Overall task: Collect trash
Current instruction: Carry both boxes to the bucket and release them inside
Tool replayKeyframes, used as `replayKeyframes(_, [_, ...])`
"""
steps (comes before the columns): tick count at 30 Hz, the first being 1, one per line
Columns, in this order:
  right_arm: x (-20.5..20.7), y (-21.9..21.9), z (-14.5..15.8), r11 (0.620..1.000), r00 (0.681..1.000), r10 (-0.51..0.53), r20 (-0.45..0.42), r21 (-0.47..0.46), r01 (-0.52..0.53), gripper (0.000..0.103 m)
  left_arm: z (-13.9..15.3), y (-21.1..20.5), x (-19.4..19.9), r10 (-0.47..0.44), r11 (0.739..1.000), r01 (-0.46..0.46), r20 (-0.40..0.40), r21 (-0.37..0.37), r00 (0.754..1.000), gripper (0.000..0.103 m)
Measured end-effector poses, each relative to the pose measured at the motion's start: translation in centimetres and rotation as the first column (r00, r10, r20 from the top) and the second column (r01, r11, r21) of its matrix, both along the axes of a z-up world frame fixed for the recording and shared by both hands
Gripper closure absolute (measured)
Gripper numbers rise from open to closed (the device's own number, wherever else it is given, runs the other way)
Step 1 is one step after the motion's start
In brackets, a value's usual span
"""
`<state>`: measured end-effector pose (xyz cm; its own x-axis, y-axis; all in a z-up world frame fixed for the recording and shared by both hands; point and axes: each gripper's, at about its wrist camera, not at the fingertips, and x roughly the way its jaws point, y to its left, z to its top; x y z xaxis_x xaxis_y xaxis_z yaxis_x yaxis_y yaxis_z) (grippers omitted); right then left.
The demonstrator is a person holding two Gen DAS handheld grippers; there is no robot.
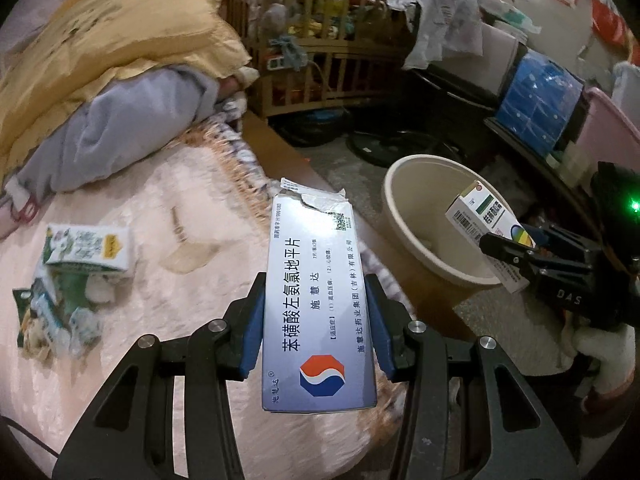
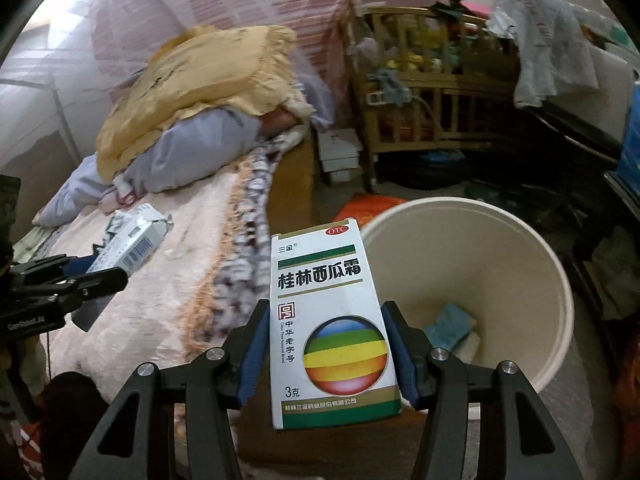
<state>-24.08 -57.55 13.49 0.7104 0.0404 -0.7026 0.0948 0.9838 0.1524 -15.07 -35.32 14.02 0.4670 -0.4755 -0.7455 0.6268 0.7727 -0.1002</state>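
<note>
My left gripper (image 1: 316, 320) is shut on a long pale-blue medicine box (image 1: 316, 304) with a torn top, held above the pink bed cover. My right gripper (image 2: 332, 352) is shut on a white medicine box with a rainbow ball (image 2: 332, 320), held at the near rim of the beige trash bin (image 2: 560, 280). In the left wrist view the right gripper (image 1: 508, 252) holds that box (image 1: 480, 216) over the bin (image 1: 404, 216). The left gripper (image 2: 100, 280) and its box (image 2: 136, 244) show in the right wrist view. Green-white cartons and wrappers (image 1: 80, 256) lie on the bed.
A blue-and-white piece (image 2: 452, 324) lies inside the bin. A yellow pillow (image 1: 120, 40) and grey clothing (image 1: 132, 120) lie on the bed. A wooden crib (image 1: 320, 48) full of items stands behind. Blue boxes (image 1: 540, 96) and clutter stand to the right.
</note>
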Motion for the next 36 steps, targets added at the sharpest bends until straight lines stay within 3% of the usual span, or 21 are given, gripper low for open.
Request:
replayKeyframes(16, [-0.7,-6.6,-2.1,0.991,0.993,-0.120,-0.025,0.050,0.121,0.050,-1.3,-7.3,0.5,-0.075,0.997,0.076,-0.001,0.032,0.997,0.059])
replayKeyframes(36, [0.1,-9.8,-4.8,0.977,0.977,-0.201,-0.074,0.057,0.205,0.050,-2.8,-14.5,1.8,-0.165,0.985,0.157,-0.125,-0.066,0.978,0.059])
